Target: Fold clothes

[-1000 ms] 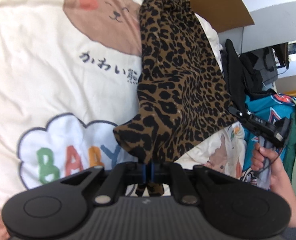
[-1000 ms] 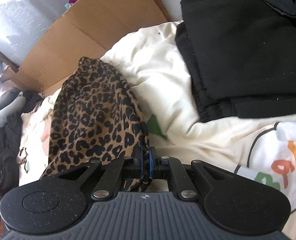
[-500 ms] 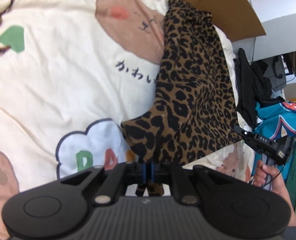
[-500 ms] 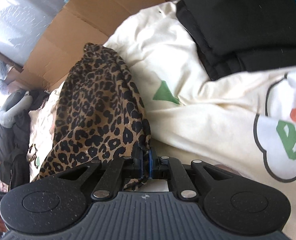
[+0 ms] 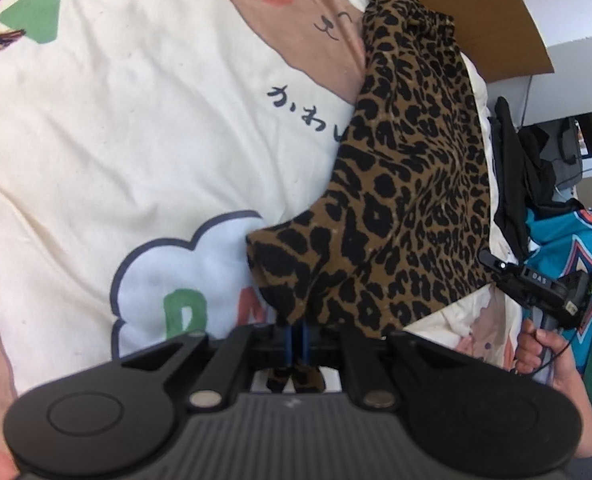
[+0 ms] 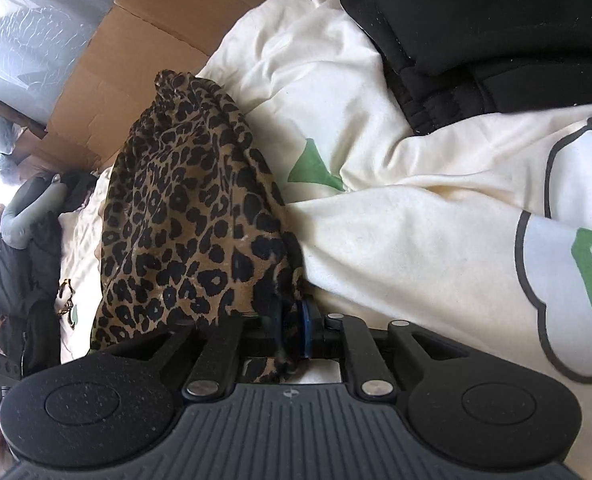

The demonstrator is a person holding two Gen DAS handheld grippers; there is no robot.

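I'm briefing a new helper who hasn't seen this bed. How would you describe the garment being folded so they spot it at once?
Find the cream blanket with cartoon bears and coloured letters. Across it, running toward a cardboard box, lies the leopard-print garment, pinched at its near end by both the left gripper and the right gripper. It is the only spotted brown fabric; the folded clothes nearby are plain black.

Left gripper (image 5: 296, 334) and right gripper (image 6: 294, 330) each have fingers pinched together on cloth; a bare hand (image 5: 543, 354) holds the right one's handle.
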